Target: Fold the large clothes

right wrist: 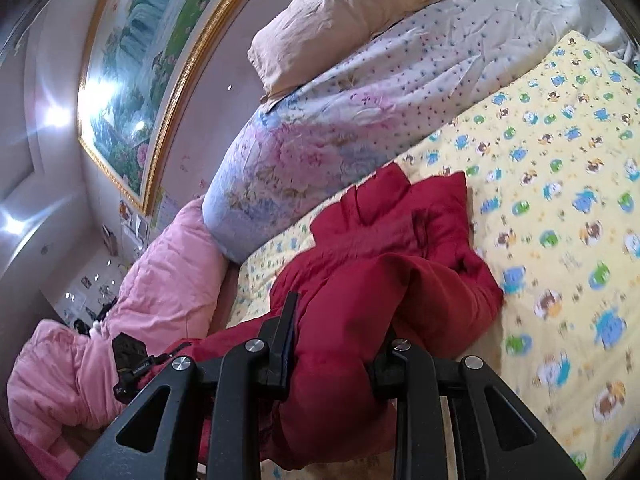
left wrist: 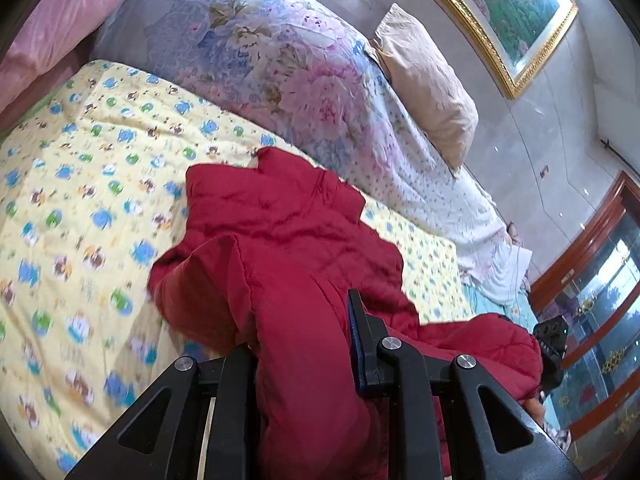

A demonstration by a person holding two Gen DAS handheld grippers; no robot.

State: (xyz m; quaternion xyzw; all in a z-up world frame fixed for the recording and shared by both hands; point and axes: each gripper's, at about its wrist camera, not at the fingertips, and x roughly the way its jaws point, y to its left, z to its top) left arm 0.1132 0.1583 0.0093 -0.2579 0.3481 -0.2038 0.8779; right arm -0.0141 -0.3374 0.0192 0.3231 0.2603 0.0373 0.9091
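— Gripping what?
— My left gripper [left wrist: 304,340] and right gripper [right wrist: 340,332] were each clamped on bunched folds of the red padded coat [left wrist: 280,232].
— Where did it lie?
— Crumpled on the yellow cartoon-print sheet [left wrist: 80,184], beside a floral quilt [left wrist: 280,64] and beige pillow [left wrist: 432,88]. A gold-framed painting [right wrist: 132,80] hung above.

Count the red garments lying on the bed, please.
1: a red padded jacket on the yellow cartoon-print sheet, gripped by both the left tool and right tool. Its folds may hide more.
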